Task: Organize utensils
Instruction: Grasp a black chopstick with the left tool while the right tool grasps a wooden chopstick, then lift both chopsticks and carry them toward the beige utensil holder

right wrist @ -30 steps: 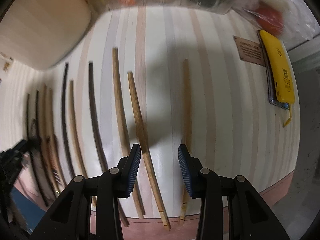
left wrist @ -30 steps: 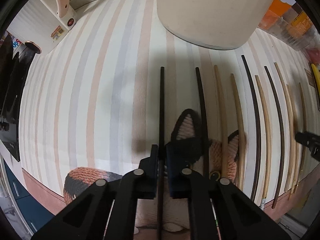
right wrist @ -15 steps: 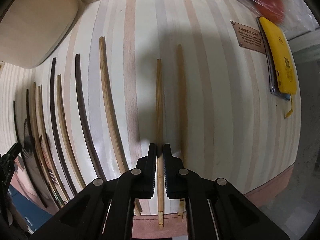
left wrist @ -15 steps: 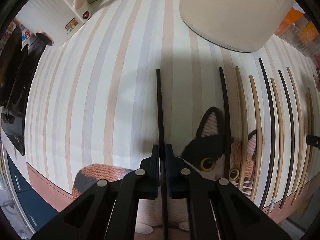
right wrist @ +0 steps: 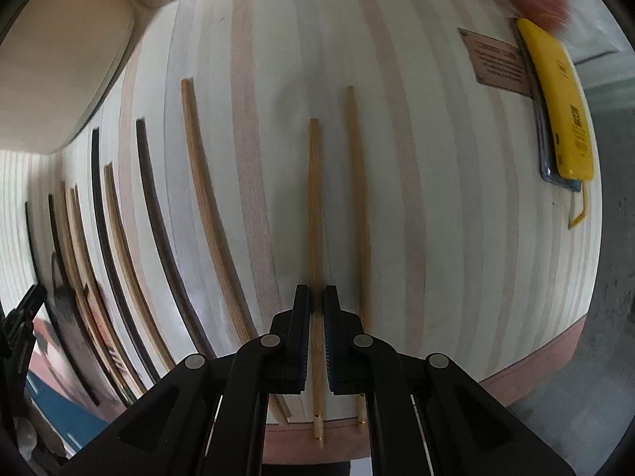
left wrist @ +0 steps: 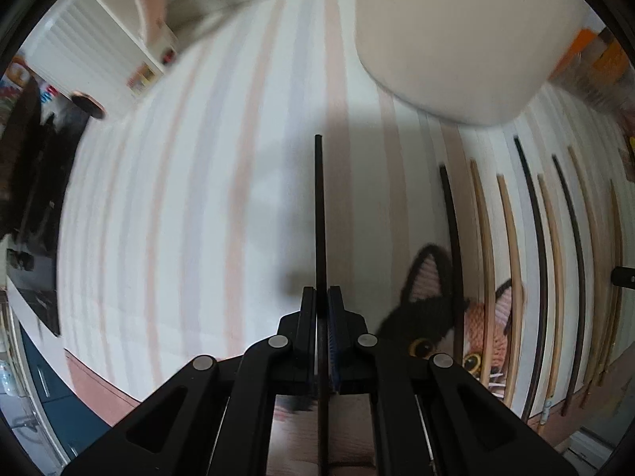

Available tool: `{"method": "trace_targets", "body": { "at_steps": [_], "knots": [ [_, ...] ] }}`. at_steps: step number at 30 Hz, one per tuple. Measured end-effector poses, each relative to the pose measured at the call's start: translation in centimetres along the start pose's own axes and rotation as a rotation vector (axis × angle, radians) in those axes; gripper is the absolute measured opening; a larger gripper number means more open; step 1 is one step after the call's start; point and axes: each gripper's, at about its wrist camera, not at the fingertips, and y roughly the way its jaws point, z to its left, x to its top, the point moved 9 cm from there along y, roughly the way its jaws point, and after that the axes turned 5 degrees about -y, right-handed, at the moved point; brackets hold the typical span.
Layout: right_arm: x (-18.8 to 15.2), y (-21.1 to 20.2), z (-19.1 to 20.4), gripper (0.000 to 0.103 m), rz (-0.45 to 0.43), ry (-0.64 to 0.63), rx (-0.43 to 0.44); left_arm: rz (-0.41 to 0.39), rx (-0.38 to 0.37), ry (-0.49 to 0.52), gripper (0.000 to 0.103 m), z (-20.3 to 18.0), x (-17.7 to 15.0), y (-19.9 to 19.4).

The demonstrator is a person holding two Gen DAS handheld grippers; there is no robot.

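Note:
My left gripper [left wrist: 321,297] is shut on a black chopstick [left wrist: 319,214], which points straight ahead above the striped table [left wrist: 198,206]. Several black and light wooden chopsticks [left wrist: 512,261] lie in a row to its right. My right gripper [right wrist: 316,297] is shut on a light wooden chopstick [right wrist: 314,206]. A matching wooden chopstick [right wrist: 359,206] lies just right of it on the table. More dark and wooden chopsticks [right wrist: 158,214] lie spread out to the left.
A cream rounded container [left wrist: 468,35] stands at the far side, also at the top left in the right wrist view [right wrist: 51,59]. A knitted cat figure [left wrist: 436,309] lies under the chopstick row. A yellow phone [right wrist: 555,95] and a small plaque [right wrist: 500,61] lie far right.
My left gripper has carried the black chopstick further left, away from the row. My right gripper closed on the wooden chopstick and brought it parallel beside the rightmost one.

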Motion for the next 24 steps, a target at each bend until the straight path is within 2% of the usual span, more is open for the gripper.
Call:
{"method": "trace_targets", "body": {
  "at_steps": [5, 11, 18, 24],
  "knots": [
    [-0.5, -3.7, -1.1, 0.007, -0.127, 0.057, 0.013, -0.081, -0.010, -0.038, 0.003, 1.4, 1.1, -3.6],
    [-0.5, -10.0, -0.8, 0.007, -0.298, 0.046, 0.014, -0.181, -0.017, -0.096, 0.003, 1.2, 2.2, -8.8],
    [-0.9, -16.9, 0.6, 0.007, -0.495, 0.013, 0.096, -0.329, -0.015, -0.171, 0.002, 1.9, 4.9, -15.4],
    [0.4, -23.4, 3.3, 0.007, -0.630, -0.053, 0.162, -0.432, -0.075, -0.218, 0.002, 2.1, 8.1, -20.8]
  ]
}}
